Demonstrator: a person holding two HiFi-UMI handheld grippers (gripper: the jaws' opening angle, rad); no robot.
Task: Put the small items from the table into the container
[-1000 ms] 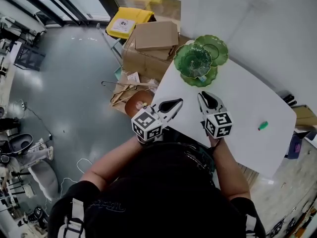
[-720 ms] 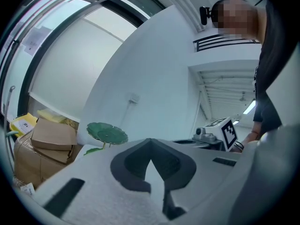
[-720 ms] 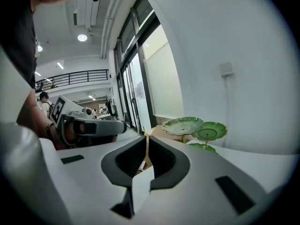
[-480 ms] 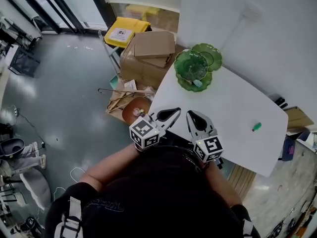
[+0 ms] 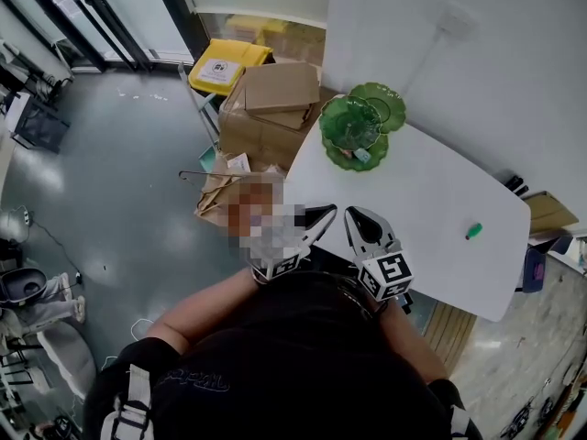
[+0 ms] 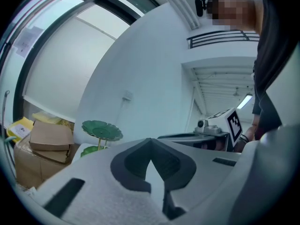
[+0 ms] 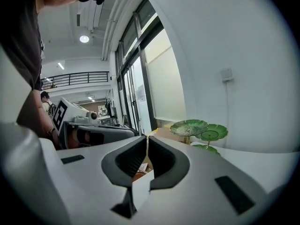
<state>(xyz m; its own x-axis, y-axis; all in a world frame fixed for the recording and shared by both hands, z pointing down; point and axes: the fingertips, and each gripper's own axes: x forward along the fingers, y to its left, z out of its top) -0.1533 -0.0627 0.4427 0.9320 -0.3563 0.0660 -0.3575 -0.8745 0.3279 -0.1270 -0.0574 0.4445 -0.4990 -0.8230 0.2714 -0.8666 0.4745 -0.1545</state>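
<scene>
Green and small, one small item [image 5: 473, 231] lies on the white worktop [image 5: 422, 200] near its right-hand edge, well apart from both tongs and from the green dish stand [image 5: 358, 122], whose leaf-shaped dishes sit in tiers at the far corner. The person stands at the near edge and holds both tongs side by side above it, pointing across the worktop toward the dish stand. The left tongs [image 5: 328, 211] have their jaws closed, tips meeting with nothing between them. The right tongs [image 5: 353, 212], just beside them, are closed too, with only a thin slit between the pads, and they hold nothing. Beyond the worktop's left edge, cardboard boxes [image 5: 275, 99] and a yellow bin [image 5: 220, 65] stand on the grey floor [image 5: 119, 172].
</scene>
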